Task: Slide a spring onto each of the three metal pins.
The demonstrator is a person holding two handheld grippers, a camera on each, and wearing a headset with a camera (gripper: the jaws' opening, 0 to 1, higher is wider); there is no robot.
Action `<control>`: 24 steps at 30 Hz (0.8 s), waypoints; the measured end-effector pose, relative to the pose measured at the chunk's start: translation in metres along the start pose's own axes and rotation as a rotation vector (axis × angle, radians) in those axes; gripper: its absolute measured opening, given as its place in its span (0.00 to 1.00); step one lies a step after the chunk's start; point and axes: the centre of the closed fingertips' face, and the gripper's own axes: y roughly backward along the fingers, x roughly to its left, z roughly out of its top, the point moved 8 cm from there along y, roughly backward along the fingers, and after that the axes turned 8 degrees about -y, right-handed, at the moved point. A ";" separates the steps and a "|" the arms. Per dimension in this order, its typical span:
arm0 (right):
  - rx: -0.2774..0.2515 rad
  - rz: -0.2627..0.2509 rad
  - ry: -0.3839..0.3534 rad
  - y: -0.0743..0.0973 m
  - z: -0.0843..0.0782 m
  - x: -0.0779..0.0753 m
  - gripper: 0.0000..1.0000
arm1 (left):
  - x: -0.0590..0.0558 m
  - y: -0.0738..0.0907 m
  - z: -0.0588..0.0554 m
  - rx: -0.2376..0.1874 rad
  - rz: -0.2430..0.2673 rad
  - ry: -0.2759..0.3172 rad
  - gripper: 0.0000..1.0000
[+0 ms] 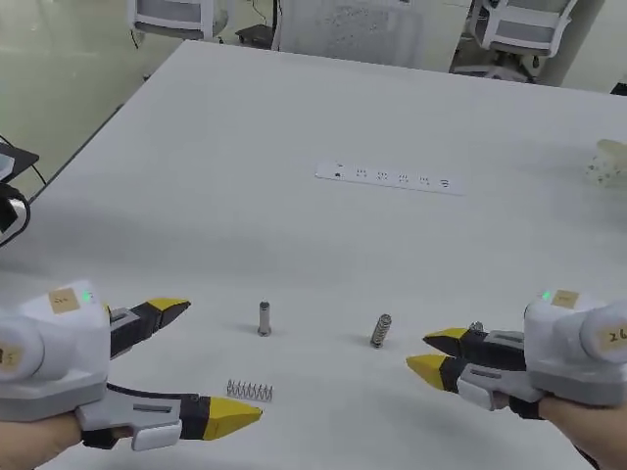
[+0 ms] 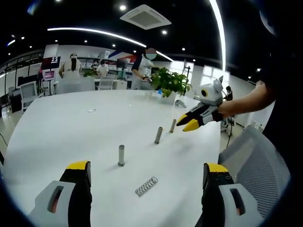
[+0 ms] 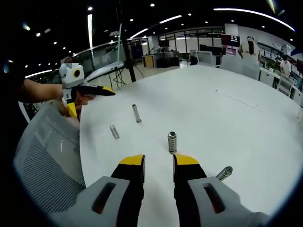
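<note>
A bare metal pin (image 1: 264,318) stands upright on the white table (image 1: 294,117). To its right is a pin with a spring on it (image 1: 381,330). A third pin (image 1: 476,327) peeks out behind my right gripper (image 1: 418,352); in the right gripper view it wears a spring (image 3: 224,173). A loose spring (image 1: 250,391) lies flat near my left gripper (image 1: 221,360), whose jaws stand wide open and hold nothing. In the left gripper view, the loose spring (image 2: 146,186) lies between those jaws and just ahead, and the bare pin (image 2: 121,155) stands beyond. The right gripper (image 3: 159,161) is narrowly open, with the sprung pin (image 3: 172,142) just ahead.
A white power strip (image 1: 390,178) lies flat mid-table. A pale object (image 1: 609,162) sits at the right edge. Office chairs (image 1: 519,24) stand past the far edge. A grey mesh chair (image 3: 47,156) is close behind the near edge. People stand in the background.
</note>
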 end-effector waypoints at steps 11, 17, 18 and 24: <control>0.047 0.027 -0.036 -0.003 -0.019 0.007 0.33 | 0.000 0.001 -0.001 0.005 0.001 0.008 0.96; 0.055 0.031 -0.038 -0.001 -0.028 0.010 0.35 | 0.000 0.002 -0.002 0.003 0.002 0.005 0.97; 0.055 0.030 -0.039 -0.001 -0.028 0.010 0.35 | 0.000 0.002 -0.002 0.004 0.003 0.006 0.97; 0.060 0.030 -0.050 0.001 -0.033 0.010 0.36 | 0.000 0.003 -0.003 0.003 -0.001 0.007 0.97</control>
